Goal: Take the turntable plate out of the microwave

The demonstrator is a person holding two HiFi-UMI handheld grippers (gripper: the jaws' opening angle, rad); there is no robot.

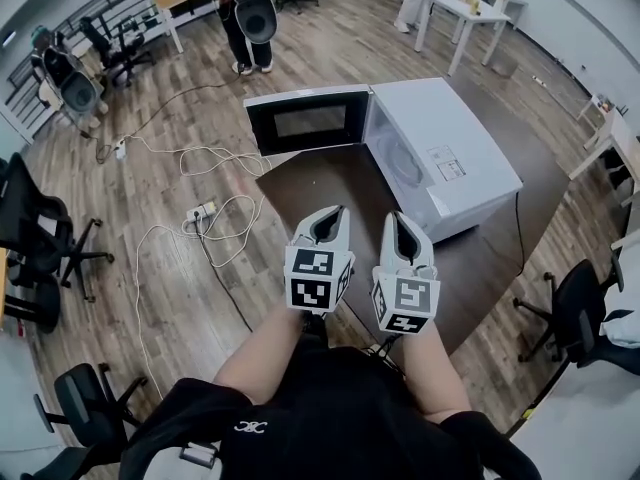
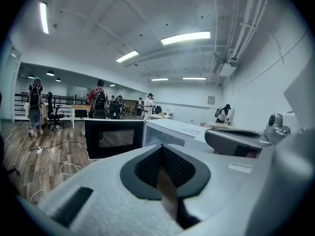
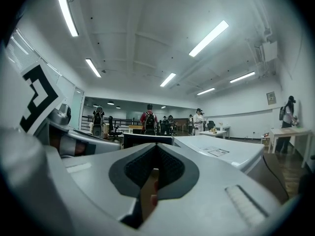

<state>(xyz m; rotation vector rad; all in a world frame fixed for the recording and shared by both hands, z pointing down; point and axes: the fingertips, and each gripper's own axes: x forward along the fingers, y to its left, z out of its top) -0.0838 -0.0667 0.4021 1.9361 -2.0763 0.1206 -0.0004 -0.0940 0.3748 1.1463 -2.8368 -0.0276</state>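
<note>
Holding a two-jaw tool in each hand, a person stands at the 6 o'clock edge of a dark tabletop (image 1: pixel 330 183). The left gripper (image 1: pixel 338 209) and the right gripper (image 1: pixel 394 216) are side by side just above it and apart from each other. Both point toward 12 o'clock. The jaws of each are pressed together with nothing between them, and each gripper view shows only a thin sliver of brown surface through the slit.

A white microwave (image 1: pixel 455 138) sits on the tabletop at about 1 o'clock from the grippers and well apart from them. Its black-windowed door (image 1: pixel 308 120) is swung fully open toward 11 o'clock. The turntable plate (image 1: pixel 400 160) is inside the open cavity, seen only as a pale round shape behind the front opening. Neither tool touches it.

White cables (image 1: pixel 190 158) trail across the wooden floor (image 1: pixel 150 238) at 9 to 10 o'clock, running to a power strip (image 1: pixel 200 211). Black office chairs (image 1: pixel 40 248) stand along the 9 o'clock side. A person with a backpack (image 1: pixel 250 18) stands at 12 o'clock beyond the microwave, and a white table (image 1: pixel 465 13) stands at 1 o'clock.
</note>
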